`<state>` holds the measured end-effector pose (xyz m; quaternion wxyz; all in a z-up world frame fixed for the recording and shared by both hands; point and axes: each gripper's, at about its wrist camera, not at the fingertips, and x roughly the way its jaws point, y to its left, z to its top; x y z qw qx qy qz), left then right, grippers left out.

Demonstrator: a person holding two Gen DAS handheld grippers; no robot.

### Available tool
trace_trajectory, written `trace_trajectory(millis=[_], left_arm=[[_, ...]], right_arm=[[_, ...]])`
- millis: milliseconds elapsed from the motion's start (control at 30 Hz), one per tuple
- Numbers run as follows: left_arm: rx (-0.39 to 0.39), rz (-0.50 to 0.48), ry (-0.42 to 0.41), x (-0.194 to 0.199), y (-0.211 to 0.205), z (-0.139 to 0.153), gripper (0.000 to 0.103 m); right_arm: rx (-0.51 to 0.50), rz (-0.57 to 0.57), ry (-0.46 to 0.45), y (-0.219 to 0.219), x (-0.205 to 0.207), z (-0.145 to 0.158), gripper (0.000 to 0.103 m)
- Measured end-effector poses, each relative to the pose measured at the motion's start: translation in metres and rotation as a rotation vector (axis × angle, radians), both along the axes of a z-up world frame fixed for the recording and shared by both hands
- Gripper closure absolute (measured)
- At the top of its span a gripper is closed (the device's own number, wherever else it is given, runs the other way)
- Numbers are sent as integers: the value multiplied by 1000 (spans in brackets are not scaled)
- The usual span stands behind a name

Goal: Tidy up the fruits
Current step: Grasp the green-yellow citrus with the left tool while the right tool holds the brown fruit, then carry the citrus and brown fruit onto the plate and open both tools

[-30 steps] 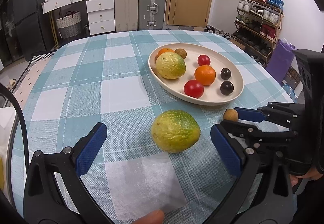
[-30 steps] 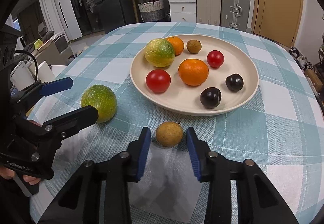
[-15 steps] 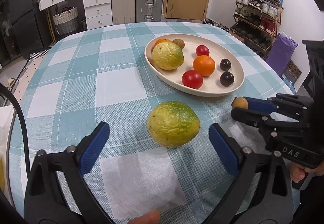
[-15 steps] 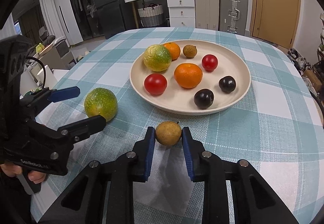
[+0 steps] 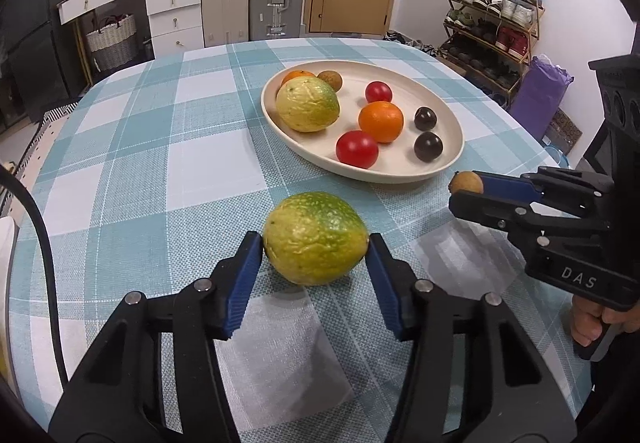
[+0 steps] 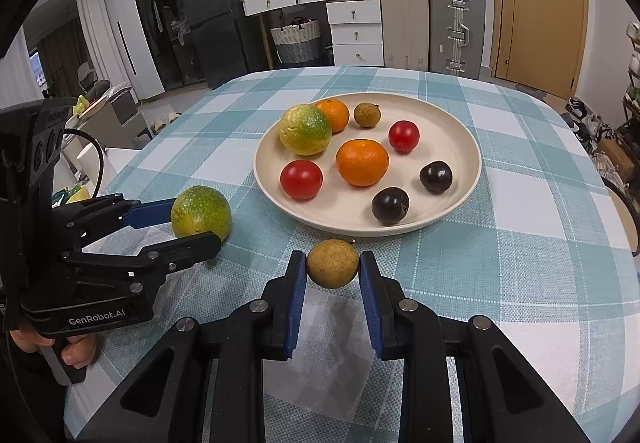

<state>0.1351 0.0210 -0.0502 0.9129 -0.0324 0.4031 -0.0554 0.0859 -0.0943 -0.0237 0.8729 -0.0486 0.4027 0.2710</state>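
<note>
Both claws grip fruit on the checked worktop.
The left claw, jaws just closing, clamps the green-yellow fruit; the right claw pinches the small brown fruit near the plate.

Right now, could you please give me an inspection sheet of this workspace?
Surface: table under a teal-and-white checked cloth.
Job's things: plate holding seven fruits: a green-yellow one, two orange, two red, two dark, one small brown. A big green fruit and a brown fruit lie off the plate on the near side.
Clutter: nothing seen on the table.
Grippers: left gripper has just been closing, its pads now against the big green fruit; right gripper shut on the brown fruit.
Cables: black cable at the left gripper.
Surroundings: drawers, suitcases, door, shoe rack, fridge.
</note>
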Motion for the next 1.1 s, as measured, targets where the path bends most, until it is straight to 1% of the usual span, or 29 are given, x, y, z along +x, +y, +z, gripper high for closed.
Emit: trace_trajectory(millis=[467,667,800,900,1100], left_arm=[[2,-3,-9,-1,-2,1,53],[-10,7,-43,-3,-1,7,56],[-25,12,-57,-6,4,9,57],[-52,19,-63,-8,9,10,58],[-67,23,-70,-10,13,11,60]], right_arm=[[27,-7,-22,-4,1,5,75],[48,-18,-32,-9,2,7,75],[65,-31,-30,-15,4,7,75],[82,-39,-31,-21,6,7,75],[102,-57,-36,-34,8,9,75]])
